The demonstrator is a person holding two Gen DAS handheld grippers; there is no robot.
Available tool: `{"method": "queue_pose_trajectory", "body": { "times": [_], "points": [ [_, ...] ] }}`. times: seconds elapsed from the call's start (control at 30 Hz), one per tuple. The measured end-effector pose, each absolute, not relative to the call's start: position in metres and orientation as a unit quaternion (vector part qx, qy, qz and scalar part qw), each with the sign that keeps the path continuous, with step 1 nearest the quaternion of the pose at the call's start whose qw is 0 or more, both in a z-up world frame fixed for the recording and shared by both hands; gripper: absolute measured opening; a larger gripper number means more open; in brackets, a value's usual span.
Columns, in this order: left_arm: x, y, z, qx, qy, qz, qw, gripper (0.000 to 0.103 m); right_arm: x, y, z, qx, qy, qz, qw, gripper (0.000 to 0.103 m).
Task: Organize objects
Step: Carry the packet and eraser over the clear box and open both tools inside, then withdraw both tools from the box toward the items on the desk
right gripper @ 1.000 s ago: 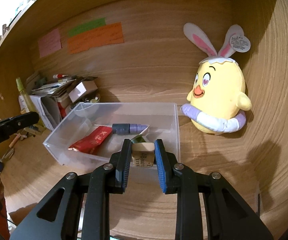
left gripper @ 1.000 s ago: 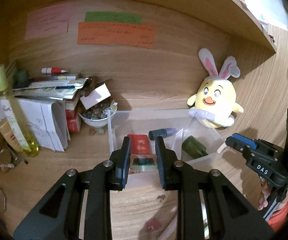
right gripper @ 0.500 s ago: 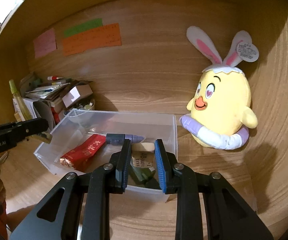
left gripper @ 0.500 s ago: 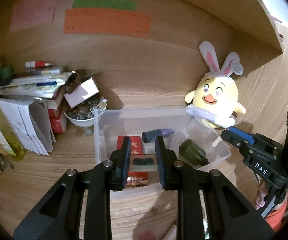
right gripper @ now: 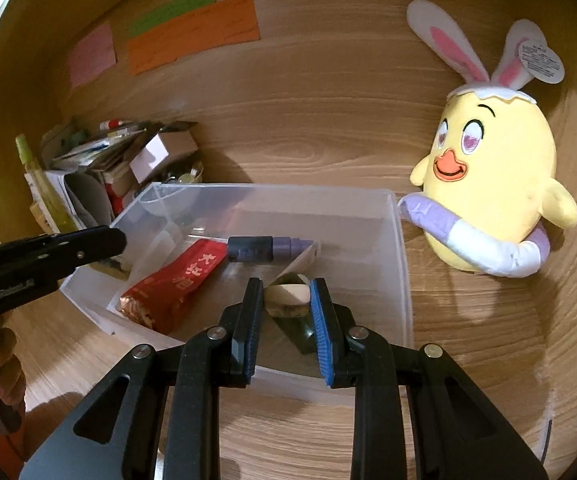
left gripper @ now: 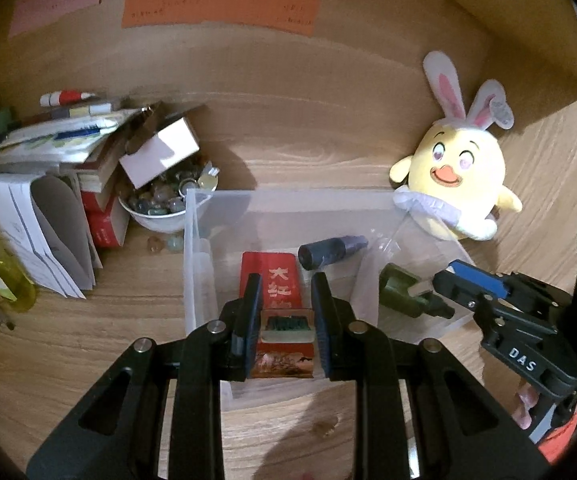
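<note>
A small tan block with a dark green top (left gripper: 287, 325) is pinched by the left gripper (left gripper: 287, 320) over the clear plastic bin (left gripper: 192, 264); a dark green bottle with a cream label (right gripper: 288, 300) is clamped by the right gripper (right gripper: 287, 312) above the bin; a red foil packet (right gripper: 176, 284) and a dark blue tube (right gripper: 256, 249) are seen inside it; a yellow plush chick (right gripper: 492, 200) is propped beside it.

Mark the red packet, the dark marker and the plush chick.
red packet (right gripper: 176, 280), right wrist view, middle of its printed face
dark marker (right gripper: 250, 249), right wrist view, on the dark cap
plush chick (right gripper: 496, 184), right wrist view, on the yellow belly
</note>
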State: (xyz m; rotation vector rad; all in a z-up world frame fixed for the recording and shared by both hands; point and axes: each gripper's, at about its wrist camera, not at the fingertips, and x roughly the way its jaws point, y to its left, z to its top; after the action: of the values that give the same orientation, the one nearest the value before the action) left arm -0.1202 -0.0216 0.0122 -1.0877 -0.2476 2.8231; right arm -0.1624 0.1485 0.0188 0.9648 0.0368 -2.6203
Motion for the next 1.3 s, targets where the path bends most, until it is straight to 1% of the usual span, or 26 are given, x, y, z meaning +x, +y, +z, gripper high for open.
{"method": "queue_pose_trajectory", "body": {
  "times": [0.4, 0.63, 0.73, 0.8, 0.87, 0.9, 1.0, 1.07, 1.1, 1.17, 1.2, 1.27, 1.3],
  "points": [
    [-0.128, -0.011, -0.003, -0.385, -0.071, 0.919, 0.056, 0.024, -0.161, 0.145, 0.016, 0.347, 0.02, -0.92, 0.183, 0.025],
    [-0.125, -0.007, -0.002, -0.386, -0.062, 0.918, 0.059, 0.024, -0.161, 0.146, 0.011, 0.359, 0.025, -0.916, 0.176, 0.025],
    [-0.123, -0.005, 0.0, -0.385, -0.06, 0.919, 0.064, 0.024, -0.162, 0.15, 0.01, 0.364, 0.017, -0.915, 0.172, 0.027],
    [-0.12, -0.004, 0.003, -0.385, -0.059, 0.919, 0.068, 0.029, -0.162, 0.153, 0.011, 0.363, 0.014, -0.916, 0.168, 0.029],
    [-0.117, -0.004, 0.005, -0.384, -0.061, 0.918, 0.074, 0.036, -0.16, 0.155, 0.012, 0.363, 0.014, -0.917, 0.166, 0.032],
    [-0.115, -0.004, 0.007, -0.382, -0.062, 0.919, 0.078, 0.037, -0.159, 0.156, 0.013, 0.362, 0.014, -0.917, 0.165, 0.032],
    [-0.107, -0.003, 0.013, -0.375, -0.057, 0.922, 0.078, 0.041, -0.154, 0.159, 0.017, 0.356, 0.014, -0.92, 0.163, 0.039],
    [-0.103, -0.002, 0.016, -0.371, -0.056, 0.924, 0.078, 0.048, -0.148, 0.16, 0.02, 0.35, 0.016, -0.923, 0.162, 0.048],
    [-0.1, -0.002, 0.018, -0.368, -0.056, 0.925, 0.078, 0.05, -0.144, 0.161, 0.023, 0.346, 0.016, -0.924, 0.161, 0.051],
    [-0.093, -0.003, 0.021, -0.363, -0.054, 0.927, 0.073, 0.058, -0.139, 0.163, 0.027, 0.338, 0.016, -0.927, 0.161, 0.061],
    [-0.09, -0.003, 0.023, -0.36, -0.052, 0.929, 0.072, 0.059, -0.134, 0.165, 0.03, 0.331, 0.014, -0.929, 0.163, 0.063],
    [-0.083, -0.004, 0.025, -0.356, -0.05, 0.931, 0.067, 0.064, -0.128, 0.167, 0.035, 0.324, 0.012, -0.932, 0.163, 0.07],
    [-0.081, -0.005, 0.026, -0.355, -0.049, 0.931, 0.065, 0.067, -0.123, 0.169, 0.038, 0.318, 0.011, -0.934, 0.164, 0.072]
  ]
}}
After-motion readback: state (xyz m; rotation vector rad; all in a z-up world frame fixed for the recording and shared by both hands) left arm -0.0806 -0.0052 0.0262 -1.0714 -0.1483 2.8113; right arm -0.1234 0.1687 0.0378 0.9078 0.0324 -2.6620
